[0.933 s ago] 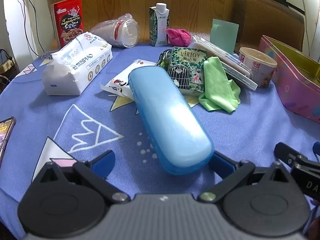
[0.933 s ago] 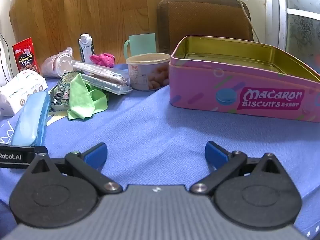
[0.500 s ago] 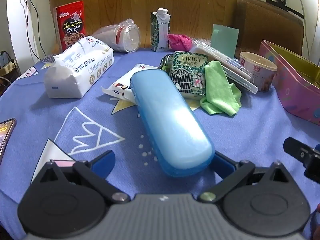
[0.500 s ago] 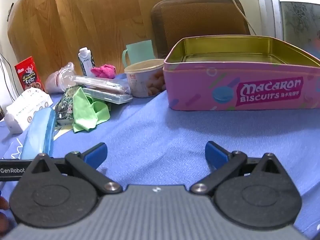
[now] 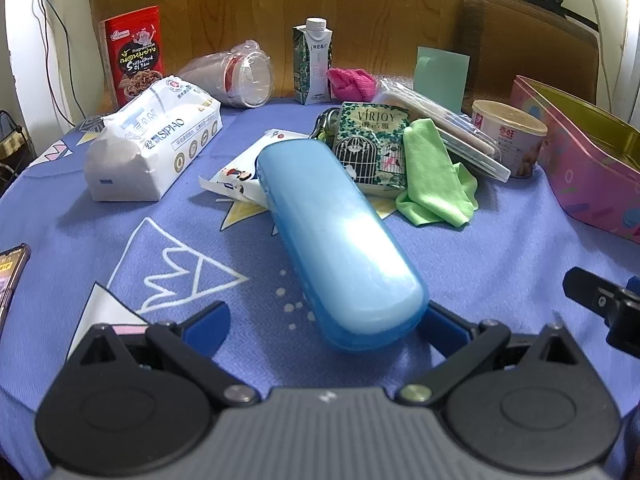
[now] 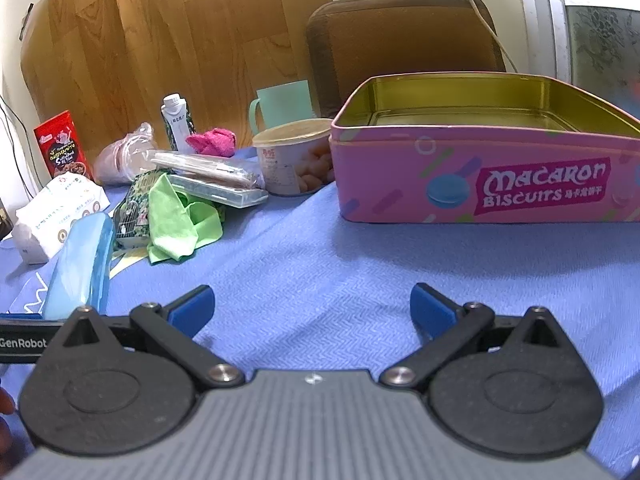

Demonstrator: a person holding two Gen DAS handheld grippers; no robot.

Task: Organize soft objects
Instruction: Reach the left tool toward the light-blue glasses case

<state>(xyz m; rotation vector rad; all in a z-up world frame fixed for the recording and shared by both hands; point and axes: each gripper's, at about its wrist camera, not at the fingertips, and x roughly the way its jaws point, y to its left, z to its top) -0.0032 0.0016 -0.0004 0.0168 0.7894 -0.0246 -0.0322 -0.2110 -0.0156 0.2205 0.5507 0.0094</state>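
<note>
A green cloth (image 5: 434,176) lies crumpled mid-table beside a green patterned tissue pack (image 5: 374,148); the same green cloth (image 6: 176,220) shows at left in the right wrist view. A pink cloth (image 5: 352,83) is bunched at the back, also visible as the pink cloth (image 6: 212,142). A white tissue pack (image 5: 154,152) rests at left. My left gripper (image 5: 326,330) is open, with the near end of a blue case (image 5: 336,240) between its fingers, untouched. My right gripper (image 6: 312,310) is open over bare blue tablecloth. The open pink biscuit tin (image 6: 484,172) stands ahead at right.
A milk carton (image 5: 314,66), a red snack bag (image 5: 134,60), a toppled plastic jar (image 5: 240,76), a teal mug (image 6: 282,102), a snack tub (image 6: 296,156) and clear flat boxes (image 6: 212,182) crowd the back. A phone (image 5: 10,276) lies at the left edge. A brown chair (image 6: 404,44) stands behind.
Both grippers have tilted up and drawn slightly back, so the table's objects sit lower in view. Nothing on the table has moved, and both grippers remain open.
</note>
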